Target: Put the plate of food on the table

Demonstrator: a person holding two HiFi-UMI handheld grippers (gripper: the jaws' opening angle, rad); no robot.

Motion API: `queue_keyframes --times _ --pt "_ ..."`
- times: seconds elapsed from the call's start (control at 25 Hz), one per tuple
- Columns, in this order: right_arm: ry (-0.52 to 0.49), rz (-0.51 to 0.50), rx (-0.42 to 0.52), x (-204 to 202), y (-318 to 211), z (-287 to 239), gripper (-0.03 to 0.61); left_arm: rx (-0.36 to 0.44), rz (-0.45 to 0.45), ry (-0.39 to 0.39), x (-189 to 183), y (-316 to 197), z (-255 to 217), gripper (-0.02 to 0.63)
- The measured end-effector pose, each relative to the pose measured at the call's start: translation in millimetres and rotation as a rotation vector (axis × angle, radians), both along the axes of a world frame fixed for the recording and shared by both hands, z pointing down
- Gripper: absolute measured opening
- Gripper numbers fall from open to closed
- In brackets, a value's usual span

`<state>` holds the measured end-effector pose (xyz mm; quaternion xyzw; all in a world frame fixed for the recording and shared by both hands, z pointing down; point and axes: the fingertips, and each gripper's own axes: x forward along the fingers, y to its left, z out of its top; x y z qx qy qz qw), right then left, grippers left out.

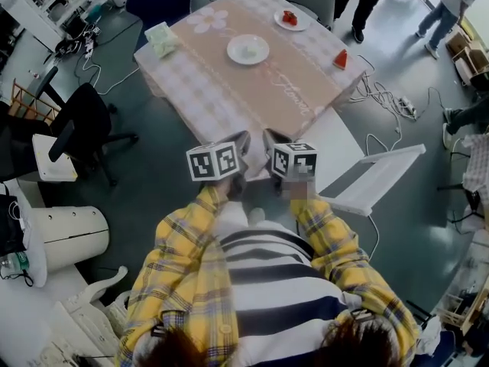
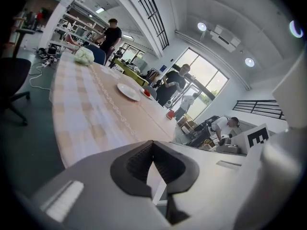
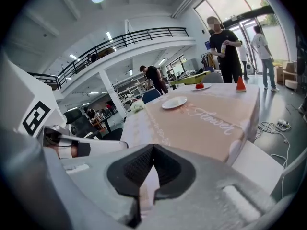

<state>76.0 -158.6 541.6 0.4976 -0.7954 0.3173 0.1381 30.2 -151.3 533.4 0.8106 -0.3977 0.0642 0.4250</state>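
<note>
- Left gripper (image 1: 243, 139) and right gripper (image 1: 269, 138) hang side by side just short of the near edge of the table (image 1: 205, 105). The marker cubes almost touch.
- Each gripper view shows its jaws closed tip to tip, with nothing between them: the left gripper (image 2: 152, 144) and the right gripper (image 3: 152, 150).
- The plate of red food (image 1: 291, 18) already sits on the table near the far edge, well apart from both grippers. The long cloth-covered top lies open between them.
- A white plate (image 1: 248, 50) stands mid-table. A red wedge (image 1: 340, 60) sits by the right edge and a green-and-white bundle (image 1: 161, 38) by the left corner.
- A black office chair (image 1: 84, 125) stands off the table's left side. A flat white panel (image 1: 370, 178) juts out at the near right corner, and cables (image 1: 382, 96) trail on the floor beyond it.
- A person (image 3: 224, 44) stands past the far end.
- The cloth (image 1: 294, 90) is matt pink with checked borders, and the round plates are smooth.
</note>
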Motion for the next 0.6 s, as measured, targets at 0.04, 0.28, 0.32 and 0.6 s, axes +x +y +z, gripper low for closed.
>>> queue_keyframes --times 0.04,0.28,0.32,0.6 --pt "-0.001 -0.004 0.002 -2.3 1.5 -0.8 -0.002 0.005 -0.004 0.0 -2.8 1.2 -1.6 -0.004" --pt "0.01 -0.011 0.016 -17.2 9.1 -7.2 -0.002 0.017 -0.011 0.028 -14.1 3.8 -9.5 -0.004" --pt "0.012 -0.005 0.017 -18.7 10.1 -7.9 -0.002 0.017 -0.005 0.034 -15.2 5.0 -10.3 -0.005" --pt "0.007 0.048 0.022 -33.2 6.8 -20.4 -0.002 0.034 0.04 0.039 -39.8 7.1 -27.2 -0.004"
